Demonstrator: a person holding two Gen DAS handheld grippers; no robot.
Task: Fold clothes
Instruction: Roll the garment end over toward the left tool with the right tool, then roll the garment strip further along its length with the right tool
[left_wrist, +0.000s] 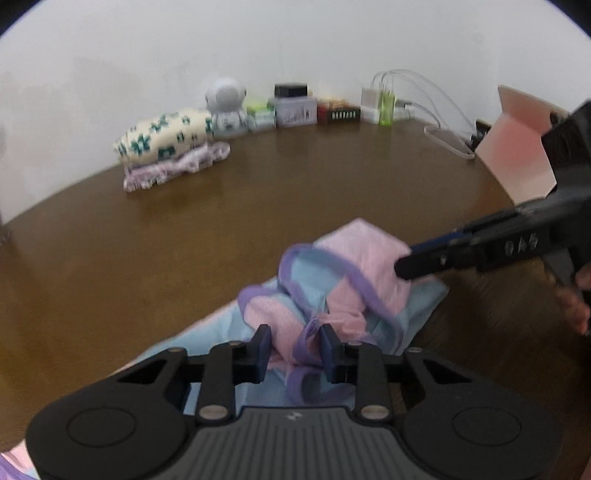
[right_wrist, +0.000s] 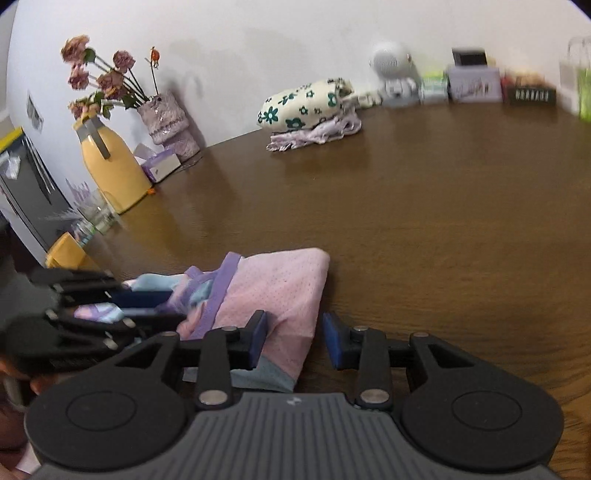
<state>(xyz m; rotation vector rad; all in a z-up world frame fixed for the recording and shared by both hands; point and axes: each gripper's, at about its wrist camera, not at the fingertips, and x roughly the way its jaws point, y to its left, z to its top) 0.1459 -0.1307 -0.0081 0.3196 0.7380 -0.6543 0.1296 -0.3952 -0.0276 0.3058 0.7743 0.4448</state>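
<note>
A pink and light-blue mesh garment with purple trim (left_wrist: 343, 280) lies bunched on the brown table near its front edge; it also shows in the right wrist view (right_wrist: 273, 291). My left gripper (left_wrist: 295, 350) is open, its fingers on either side of a bunched purple-edged fold. My right gripper (right_wrist: 293, 341) is open over the garment's right edge, the pink cloth lying between its fingers. In the left wrist view the right gripper's fingers (left_wrist: 424, 264) rest on the pink upper corner. In the right wrist view the left gripper's fingers (right_wrist: 140, 299) lie on the garment's left part.
A folded stack of a cream flowered cloth on a lilac one (left_wrist: 170, 147) (right_wrist: 310, 110) sits at the back. A white speaker, small boxes and a charger with cables (left_wrist: 380, 99) line the wall. A pink box (left_wrist: 517, 147) is at right. A yellow bottle (right_wrist: 110, 162) and flower vase (right_wrist: 166, 118) stand at left.
</note>
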